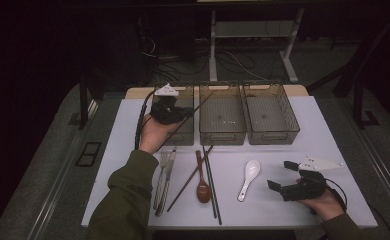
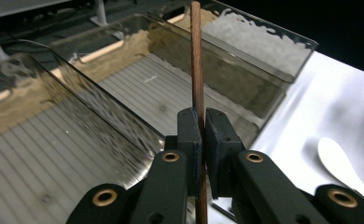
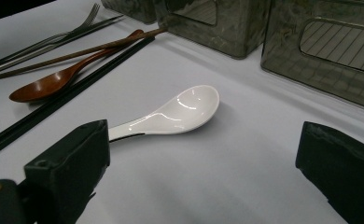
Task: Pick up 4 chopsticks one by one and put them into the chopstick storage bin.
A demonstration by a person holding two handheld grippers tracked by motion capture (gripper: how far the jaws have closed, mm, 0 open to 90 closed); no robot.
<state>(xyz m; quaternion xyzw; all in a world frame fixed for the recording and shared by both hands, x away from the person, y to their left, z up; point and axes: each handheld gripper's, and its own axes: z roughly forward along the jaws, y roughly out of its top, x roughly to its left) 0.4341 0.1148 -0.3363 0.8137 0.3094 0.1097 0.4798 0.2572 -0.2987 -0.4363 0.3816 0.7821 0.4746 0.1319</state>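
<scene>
Left gripper [image 1: 183, 114] up over the far-left part of the tabletop [image 1: 328, 145], above the left bin [image 1: 178, 136]. My fingers [image 2: 189, 135] are clamped tight on a brown wooden chopstick [image 2: 197, 60]; only the stick's thickness keeps the pads apart. In the left gripper view the stick runs straight up between the pads and passes over the clear walls of the bins. In the high view it slants from the gripper toward the far edge, its upper end over the wall between the left bin and the middle bin [image 1: 222, 135]. The right bin [image 1: 272, 132] stands beside them; all three sit in a row along the far edge.

Right gripper [image 1: 282, 176] rests low near the near-right corner, its fingers [image 3: 68, 163] spread wide with nothing between them. The white ceramic spoon [image 3: 180, 112] lies on the tabletop just ahead of them, bowl toward the bins, handle end just behind the left-hand finger in the right gripper view; touching or not, I cannot tell.

Still lying near the near edge, left to right: fork [image 1: 161, 172] and knife [image 1: 167, 180] side by side, a second brown chopstick [image 1: 188, 181] on a slant, a wooden spoon [image 1: 202, 185], a pair of black chopsticks [image 1: 212, 185].
</scene>
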